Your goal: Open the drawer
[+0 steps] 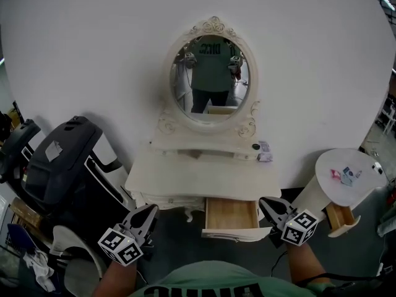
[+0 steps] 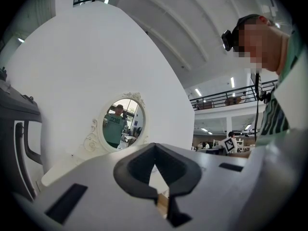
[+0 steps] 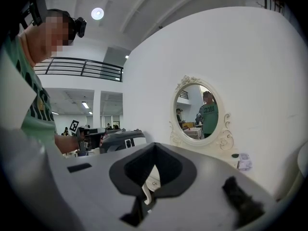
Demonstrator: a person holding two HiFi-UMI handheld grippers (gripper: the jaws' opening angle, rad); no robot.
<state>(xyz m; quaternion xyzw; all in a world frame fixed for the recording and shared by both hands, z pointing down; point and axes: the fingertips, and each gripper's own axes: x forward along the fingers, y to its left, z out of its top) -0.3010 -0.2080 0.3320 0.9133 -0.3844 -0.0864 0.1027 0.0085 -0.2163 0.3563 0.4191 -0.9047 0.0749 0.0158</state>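
While my left gripper (image 1: 151, 209) and right gripper (image 1: 265, 202) are both closed and empty, the pulled-out drawer (image 1: 231, 215) lies just left of the right one.

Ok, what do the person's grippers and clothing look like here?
Both the left gripper and right gripper have pale grey bodies with dark grey pointed jaws, and each carries a cube of black-and-white square markers. The person wears a green T-shirt with dark lettering and a black head-mounted camera.

The dressing table (image 1: 185, 177) looks smooth and white-painted; its drawer (image 1: 231, 214) shows bare pale wood inside; the mirror (image 1: 210, 82) is glossy glass; my left gripper (image 1: 151, 210) seems matt grey plastic.
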